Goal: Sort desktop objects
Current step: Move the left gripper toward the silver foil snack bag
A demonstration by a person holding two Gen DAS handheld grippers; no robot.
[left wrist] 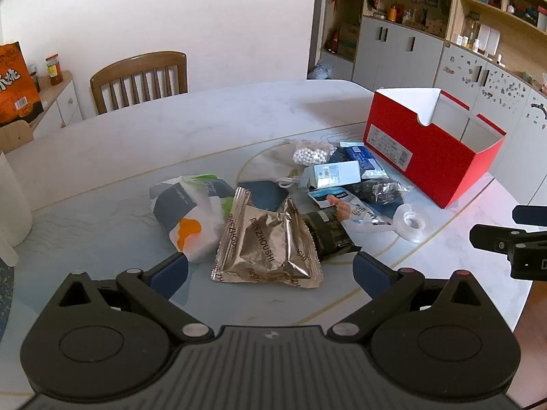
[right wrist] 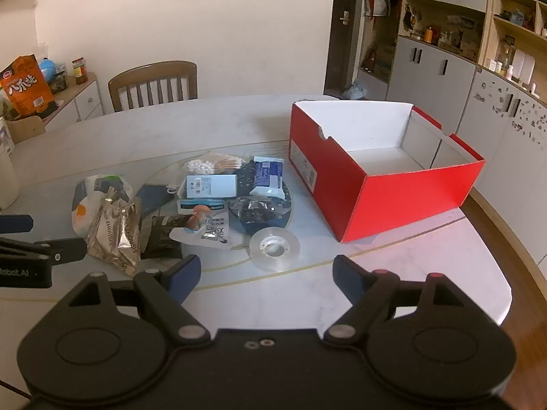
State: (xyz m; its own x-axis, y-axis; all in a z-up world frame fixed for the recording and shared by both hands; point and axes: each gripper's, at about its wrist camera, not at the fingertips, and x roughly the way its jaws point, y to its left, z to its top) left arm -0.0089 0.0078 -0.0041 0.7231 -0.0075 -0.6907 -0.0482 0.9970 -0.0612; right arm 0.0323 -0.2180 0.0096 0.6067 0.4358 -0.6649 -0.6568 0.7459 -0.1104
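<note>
Both the left hand-held gripper (left wrist: 270,268) and right hand-held gripper (right wrist: 266,271) gape empty. The clutter sits mid-frame, left of the red box (right wrist: 403,188). The overlapping foil packet (left wrist: 270,246) could drag neighbours; the tape roll (right wrist: 274,247) may slip.

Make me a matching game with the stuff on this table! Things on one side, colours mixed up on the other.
Things:
1. open box
2. roll of tape
3. crinkly foil packet
4. chair

Colours:
A. shiny silver
B. brown wood
C. red outside, white inside
D. see-through

Pairs: 1-C, 2-D, 3-A, 4-B
</note>
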